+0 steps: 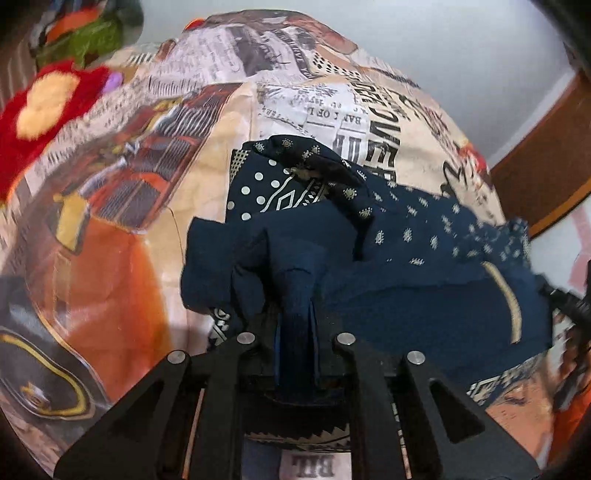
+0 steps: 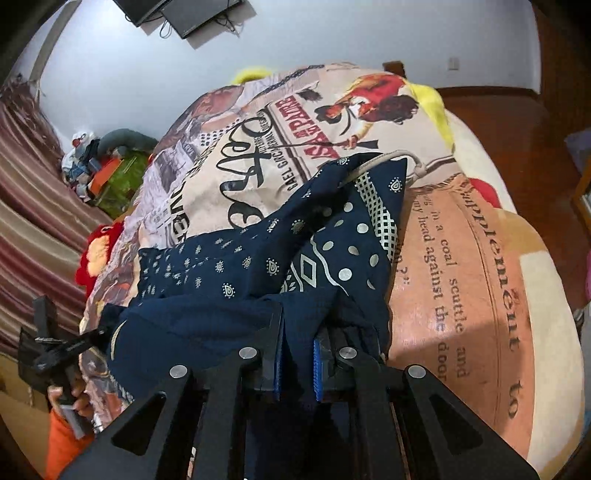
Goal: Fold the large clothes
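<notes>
Both claws are pinched tight on the navy garment [image 1: 424, 295]: left gripper [image 1: 297, 354] and right gripper [image 2: 297, 363] each hold a bunched edge. It's lying rumpled on the bedspread [image 2: 461, 277], so I'd say folding's barely halfway.

A bedroom in a home — the bed [image 2: 491, 258], spread with a newspaper-print cover, fills both views. Behind it rises a plain pale wall [image 2: 140, 74] with a dark screen [image 2: 192, 11] mounted high; left of the bed hangs a striped curtain [image 2: 33, 206] — beside it, piled clutter [image 2: 99, 170].
</notes>
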Demonstrator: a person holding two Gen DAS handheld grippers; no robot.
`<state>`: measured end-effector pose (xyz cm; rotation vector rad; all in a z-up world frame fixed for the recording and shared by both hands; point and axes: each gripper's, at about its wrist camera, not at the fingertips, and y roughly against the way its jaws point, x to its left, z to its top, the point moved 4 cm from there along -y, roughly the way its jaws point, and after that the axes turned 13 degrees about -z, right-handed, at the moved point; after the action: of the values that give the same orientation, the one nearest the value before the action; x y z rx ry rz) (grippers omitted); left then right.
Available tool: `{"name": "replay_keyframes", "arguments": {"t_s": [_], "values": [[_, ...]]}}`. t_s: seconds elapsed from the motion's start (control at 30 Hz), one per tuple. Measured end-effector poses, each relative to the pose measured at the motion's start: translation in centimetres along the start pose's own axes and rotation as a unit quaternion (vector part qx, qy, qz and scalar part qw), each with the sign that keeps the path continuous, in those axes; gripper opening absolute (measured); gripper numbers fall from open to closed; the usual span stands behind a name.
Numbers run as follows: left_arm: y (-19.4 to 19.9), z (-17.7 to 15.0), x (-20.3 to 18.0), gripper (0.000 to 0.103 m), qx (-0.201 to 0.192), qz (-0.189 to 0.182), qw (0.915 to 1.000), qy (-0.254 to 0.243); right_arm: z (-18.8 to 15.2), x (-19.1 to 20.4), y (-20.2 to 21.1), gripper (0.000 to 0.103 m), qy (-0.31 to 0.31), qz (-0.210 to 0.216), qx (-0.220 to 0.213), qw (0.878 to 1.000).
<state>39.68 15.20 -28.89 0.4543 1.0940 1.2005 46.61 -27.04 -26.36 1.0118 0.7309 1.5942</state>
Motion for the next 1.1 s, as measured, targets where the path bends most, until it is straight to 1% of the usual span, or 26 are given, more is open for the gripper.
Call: {"name": "replay_keyframes", "arguments": {"t_s": [0.03, 0.1, 0.17, 0.23, 0.3, 0.4, 0.57, 0.7, 0.8, 0.93, 1.1], "values": [[0.2, 0.0, -0.2, 0.018, 0.002, 0.011, 0.9999, -0.011, 0.0, 0.1, 0.1, 0.008, 0.003, 0.002, 0.001, 1.0], [0.7, 0.0, -0.5, 0.02, 0.003, 0.029, 0.9991, -0.031, 0.0, 0.1, 0.7, 0.008, 0.014, 0.006, 0.007, 1.0], [1.8, 0.2, -0.7, 0.026, -0.002, 0.049, 0.9975, -0.051, -0.1, 0.2, 1.5, 0.008, 0.024, 0.007, 0.009, 1.0], [3.2, 0.4, -0.6, 0.037, -0.011, 0.072, 0.9953, -0.064, -0.2, 0.2, 2.4, 0.008, 0.033, 0.007, 0.009, 0.999], [4.9, 0.7, -0.3, 0.037, -0.027, 0.099, 0.9924, -0.068, -0.4, 0.3, 3.2, 0.008, 0.042, 0.003, 0.009, 0.999], [6.9, 0.9, -0.1, 0.038, -0.039, 0.113, 0.9906, -0.066, -0.6, 0.3, 4.3, 0.008, 0.055, -0.004, 0.003, 0.998], [9.5, -0.1, -0.7, 0.044, -0.052, 0.095, 0.9921, -0.063, -0.6, 0.2, 5.9, 0.008, 0.046, 0.0, -0.002, 0.999], [9.9, -1.6, -2.6, 0.047, -0.041, 0.075, 0.993, -0.082, -0.3, -0.1, 6.7, 0.008, 0.028, 0.01, -0.004, 1.0], [9.3, -3.1, -4.7, 0.051, -0.027, 0.059, 0.9922, -0.106, -0.2, -0.2, 7.2, 0.008, 0.023, 0.016, -0.002, 1.0], [8.0, -4.9, -7.4, 0.052, -0.004, 0.04, 0.9894, -0.14, -0.6, 0.6, 8.2, 0.009, 0.06, -0.005, -0.013, 0.998], [4.7, -6.0, -10.9, 0.052, 0.029, 0.008, 0.9867, -0.16, -0.9, 0.6, 8.8, 0.008, 0.079, -0.012, -0.017, 0.997]]}}
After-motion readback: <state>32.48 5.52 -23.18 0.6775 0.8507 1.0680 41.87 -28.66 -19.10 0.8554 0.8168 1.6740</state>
